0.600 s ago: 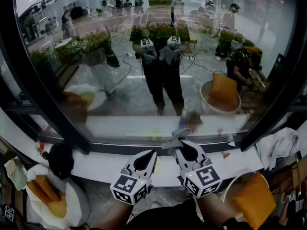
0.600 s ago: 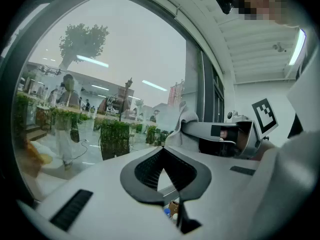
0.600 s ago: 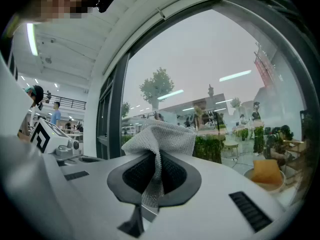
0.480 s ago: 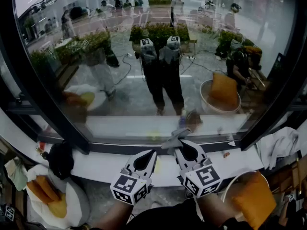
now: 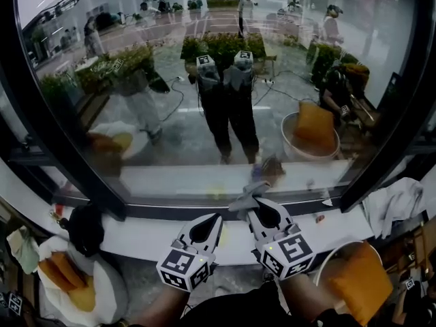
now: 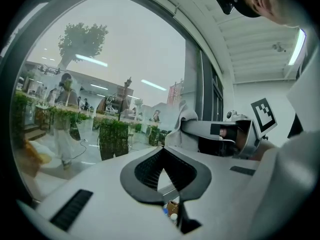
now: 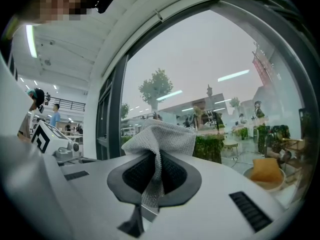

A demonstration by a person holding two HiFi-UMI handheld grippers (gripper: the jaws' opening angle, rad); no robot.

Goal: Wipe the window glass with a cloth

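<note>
Right gripper (image 5: 257, 207) (image 7: 154, 158) is clamping a grey knit cloth (image 5: 245, 197) (image 7: 161, 135); the jaws are closed on its lower fold and the rest is bunching up above the tips. The cloth is sitting at the bottom edge of the window glass (image 5: 218, 80) (image 7: 215, 74), just above the dark lower frame bar. Can't tell whether it is touching the pane.

Left gripper (image 5: 214, 219) (image 6: 163, 153) is hovering just beside the right one over the white sill (image 5: 136, 234), jaw tips together with nothing between them, pointing at the same bottom edge of the glass.

A dark bundle (image 5: 86, 225) is lying at the sill's left end. A white basin (image 5: 328, 257) holding an orange cloth (image 5: 360, 281) is sitting below the sill's right end. A white rag (image 5: 395, 206) is lying further right.
</note>
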